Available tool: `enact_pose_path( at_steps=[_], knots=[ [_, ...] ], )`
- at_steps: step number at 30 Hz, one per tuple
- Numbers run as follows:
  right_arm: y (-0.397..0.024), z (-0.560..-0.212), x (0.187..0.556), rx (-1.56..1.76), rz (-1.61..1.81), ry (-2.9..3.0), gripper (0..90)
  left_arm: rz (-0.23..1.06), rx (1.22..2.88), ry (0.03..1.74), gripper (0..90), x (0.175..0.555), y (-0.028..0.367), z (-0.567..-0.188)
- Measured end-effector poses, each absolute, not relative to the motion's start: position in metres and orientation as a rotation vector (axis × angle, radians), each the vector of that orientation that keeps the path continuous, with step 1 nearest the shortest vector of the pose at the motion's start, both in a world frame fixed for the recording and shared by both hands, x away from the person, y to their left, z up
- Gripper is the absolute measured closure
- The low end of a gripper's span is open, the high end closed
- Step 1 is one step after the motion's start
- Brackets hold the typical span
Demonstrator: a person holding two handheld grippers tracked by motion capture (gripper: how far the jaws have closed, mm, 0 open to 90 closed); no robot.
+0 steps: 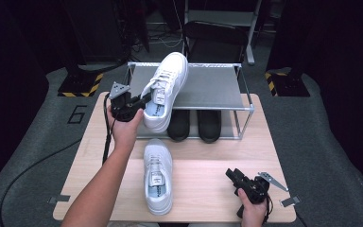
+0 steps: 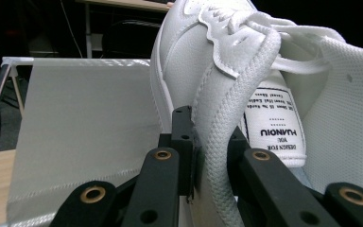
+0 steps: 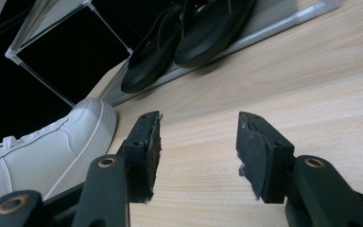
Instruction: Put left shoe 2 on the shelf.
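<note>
A white sneaker hangs tilted over the left part of the shoe rack's grey top shelf, toe pointing away. My left gripper is shut on its padded collar edge near the heel. In the left gripper view the jaws pinch that collar of the sneaker, with the tongue label beside them. The second white sneaker lies on the wooden table. My right gripper rests at the table's near right, open and holding nothing. The lying sneaker's toe is to its left.
A pair of black slippers sits on the rack's lower level under the shelf. The rack's metal frame stands at the table's far side. A dark chair is behind the rack. Cables trail from both grippers.
</note>
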State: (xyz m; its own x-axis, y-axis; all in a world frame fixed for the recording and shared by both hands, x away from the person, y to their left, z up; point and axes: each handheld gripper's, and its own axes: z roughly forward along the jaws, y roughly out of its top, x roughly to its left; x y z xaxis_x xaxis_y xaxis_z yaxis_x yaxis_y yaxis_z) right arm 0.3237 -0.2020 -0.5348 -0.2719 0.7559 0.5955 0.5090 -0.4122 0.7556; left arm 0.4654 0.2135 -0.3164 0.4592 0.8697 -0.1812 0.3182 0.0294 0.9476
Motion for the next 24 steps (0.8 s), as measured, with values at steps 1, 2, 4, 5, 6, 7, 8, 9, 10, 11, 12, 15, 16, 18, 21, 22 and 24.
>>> enact_pose_path(
  at_steps=[1,2,4,5,6,7,8,9,10,11,12,15,16,18,21,22,24],
  knots=[
    [-0.202,-0.534,0.323,1.768,1.752,1.563,50.1,0.586,1.533,1.083,81.6,0.468,0.212,-0.316],
    [-0.203,-0.535,0.322,1.764,1.753,1.561,50.1,0.587,1.529,1.085,81.6,0.471,0.211,-0.315],
    [-0.205,-0.535,0.321,1.771,1.749,1.553,50.1,0.588,1.526,1.094,81.6,0.476,0.208,-0.313],
    [-0.206,-0.535,0.321,1.770,1.742,1.551,50.1,0.593,1.519,1.094,81.6,0.479,0.206,-0.313],
    [-0.206,-0.535,0.320,1.773,1.751,1.537,50.2,0.591,1.520,1.094,81.6,0.482,0.205,-0.313],
    [-0.206,-0.535,0.319,1.773,1.746,1.532,50.2,0.592,1.521,1.093,81.5,0.485,0.203,-0.312],
    [-0.207,-0.535,0.319,1.766,1.746,1.530,50.1,0.595,1.524,1.092,81.6,0.488,0.202,-0.312],
    [-0.207,-0.535,0.318,1.768,1.748,1.528,50.2,0.590,1.521,1.097,81.6,0.490,0.199,-0.311],
    [-0.207,-0.536,0.318,1.769,1.742,1.529,50.2,0.592,1.524,1.100,81.6,0.492,0.198,-0.311],
    [-0.207,-0.535,0.317,1.778,1.737,1.531,50.2,0.598,1.525,1.104,81.6,0.495,0.195,-0.310],
    [-0.207,-0.536,0.317,1.771,1.734,1.534,50.2,0.605,1.532,1.103,81.6,0.498,0.194,-0.309],
    [-0.208,-0.535,0.316,1.772,1.732,1.529,50.2,0.589,1.518,1.128,81.6,0.506,0.190,-0.309],
    [-0.209,-0.536,0.315,1.767,1.739,1.523,50.1,0.577,1.510,1.144,81.6,0.509,0.188,-0.308],
    [-0.210,-0.535,0.314,1.776,1.737,1.513,50.1,0.576,1.509,1.157,81.6,0.513,0.185,-0.307],
    [-0.213,-0.536,0.312,1.776,1.743,1.500,50.2,0.579,1.514,1.165,81.6,0.518,0.179,-0.304],
    [-0.213,-0.536,0.311,1.779,1.738,1.500,50.1,0.587,1.516,1.162,81.6,0.521,0.178,-0.303],
    [-0.214,-0.536,0.310,1.783,1.739,1.491,50.2,0.597,1.526,1.160,81.6,0.526,0.174,-0.301]
  ],
)
